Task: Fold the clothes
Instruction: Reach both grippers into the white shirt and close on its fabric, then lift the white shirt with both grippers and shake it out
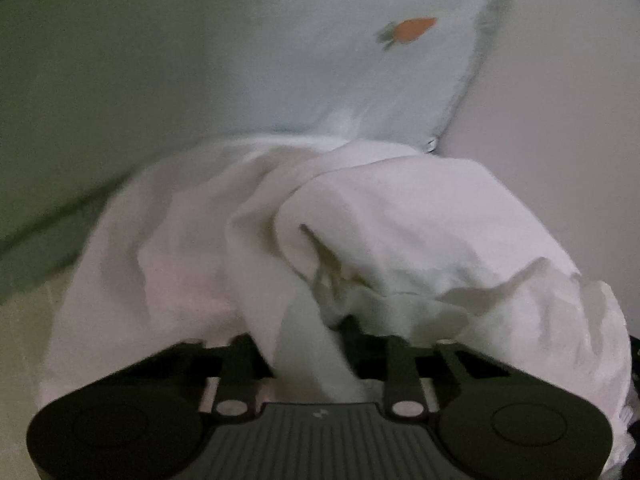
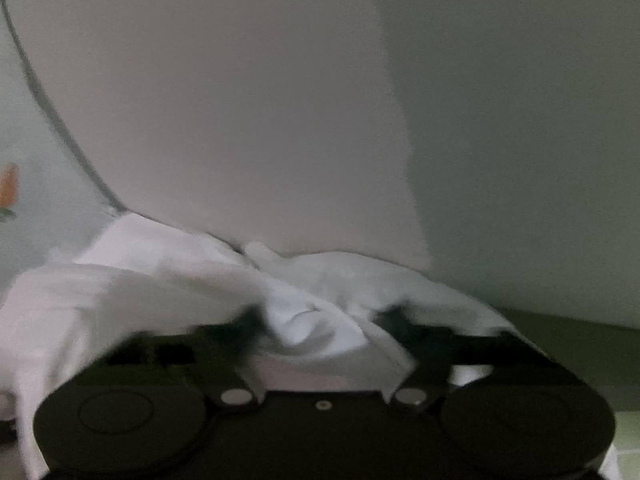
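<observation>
A crumpled white garment (image 1: 400,220) lies heaped right in front of the left wrist camera. My left gripper (image 1: 300,332) is shut on a twisted strand of it that runs down between the two black fingers (image 1: 244,344). The same white garment (image 2: 140,280) spreads low across the right wrist view, blurred. My right gripper (image 2: 316,324) is shut on a bunched fold of it, and cloth drapes over both fingers, hiding their tips.
Behind the garment is a pale blue cloth (image 1: 320,80) printed with an orange carrot (image 1: 412,29), edged by a grey seam. A plain whitish surface (image 2: 220,120) rises beyond it. A dark green band (image 1: 60,216) runs at the left, and a greenish wall (image 2: 520,120) at the right.
</observation>
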